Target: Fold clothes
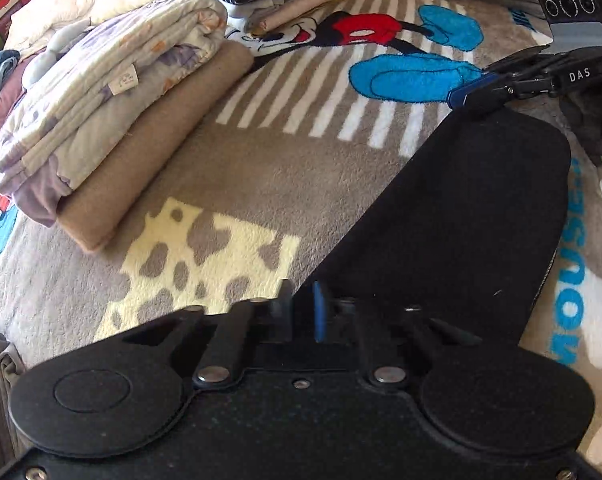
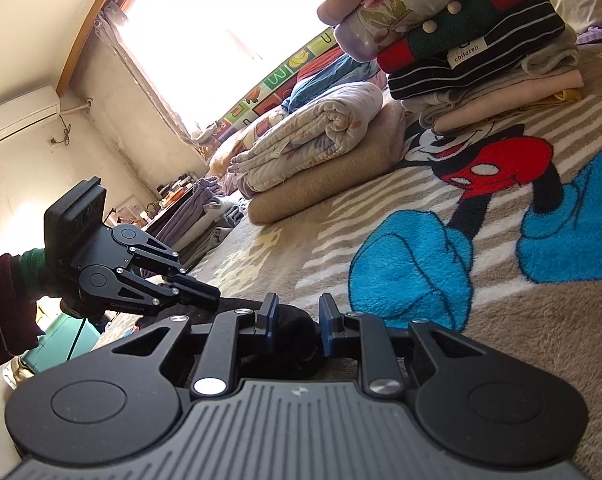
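While the left gripper is pinching the black garment low over the blanket, a sleeved arm is reaching in level. The right gripper is lying flat, fingers apart around the cloth's other end.

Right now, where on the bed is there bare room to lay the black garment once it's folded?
The blanket lies bare between the tan folded stack and the black garment, over the stripes and cheese print. The far edge is crowded: a tall pile of folded clothes and loose bedding.
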A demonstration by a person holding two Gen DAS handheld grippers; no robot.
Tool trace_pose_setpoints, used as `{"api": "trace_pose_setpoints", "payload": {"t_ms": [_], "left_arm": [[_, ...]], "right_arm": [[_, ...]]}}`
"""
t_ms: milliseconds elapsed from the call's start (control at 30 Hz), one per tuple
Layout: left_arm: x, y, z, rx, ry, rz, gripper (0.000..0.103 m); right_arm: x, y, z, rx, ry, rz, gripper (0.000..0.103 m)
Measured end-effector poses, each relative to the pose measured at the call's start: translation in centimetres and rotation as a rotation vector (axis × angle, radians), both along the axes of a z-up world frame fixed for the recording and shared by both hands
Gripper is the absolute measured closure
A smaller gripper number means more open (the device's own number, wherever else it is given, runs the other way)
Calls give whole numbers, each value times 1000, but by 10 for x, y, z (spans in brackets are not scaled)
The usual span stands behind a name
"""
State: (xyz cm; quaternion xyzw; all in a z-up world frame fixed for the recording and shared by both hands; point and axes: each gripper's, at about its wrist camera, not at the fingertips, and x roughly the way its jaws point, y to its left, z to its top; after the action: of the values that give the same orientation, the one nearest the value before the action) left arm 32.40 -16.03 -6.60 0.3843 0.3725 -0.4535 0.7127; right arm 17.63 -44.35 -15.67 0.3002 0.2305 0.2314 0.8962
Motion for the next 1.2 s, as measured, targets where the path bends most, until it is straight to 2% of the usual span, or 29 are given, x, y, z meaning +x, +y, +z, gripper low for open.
{"api": "trace_pose_setpoints", "payload": {"t_ms": [67, 267, 367, 500, 567, 667, 767, 867, 933, 967, 1033, 1067, 1133, 1200], "left_arm": [[-6, 1, 2, -4, -25, -14, 102], [-10, 11, 11, -102, -75, 51, 103], [-4, 11, 11, -122, -69, 85, 103], [-10, 6, -1, -94, -103, 97, 101], [-18, 10, 4, -116, -159, 129, 97], [-36, 21, 17, -189, -217, 191, 97], [-69, 39, 30, -294, -240, 270, 97], [-100, 58, 26, -403, -189, 380, 97], [-114, 66, 12, -452, -128, 425, 97], [-118, 65, -1, -439, -109, 453, 97], [-116, 56, -33, -350, -129, 505, 97], [-116, 56, -40, -372, -149, 522, 97], [-114, 52, -36, -381, -154, 557, 97], [-123, 46, -31, -352, -201, 550, 97]], "right_arm": [[0, 0, 0, 1, -3, 0, 79], [-3, -2, 2, 8, -22, -14, 79], [-1, -1, 1, 1, -10, -14, 79], [0, 0, 0, -5, 1, -15, 77], [0, 1, 0, -6, 3, -16, 77], [0, 0, -1, -6, 5, -17, 77], [0, 0, -1, -6, 4, -18, 80], [0, 1, -1, -9, 10, -21, 80], [1, 1, -2, -12, 17, -23, 79], [2, 1, -2, -13, 21, -23, 79], [3, 1, -3, -14, 29, -23, 78], [3, 1, -3, -15, 33, -23, 78], [4, 1, -4, -16, 40, -23, 78], [5, 1, -5, -16, 46, -23, 78]]}}
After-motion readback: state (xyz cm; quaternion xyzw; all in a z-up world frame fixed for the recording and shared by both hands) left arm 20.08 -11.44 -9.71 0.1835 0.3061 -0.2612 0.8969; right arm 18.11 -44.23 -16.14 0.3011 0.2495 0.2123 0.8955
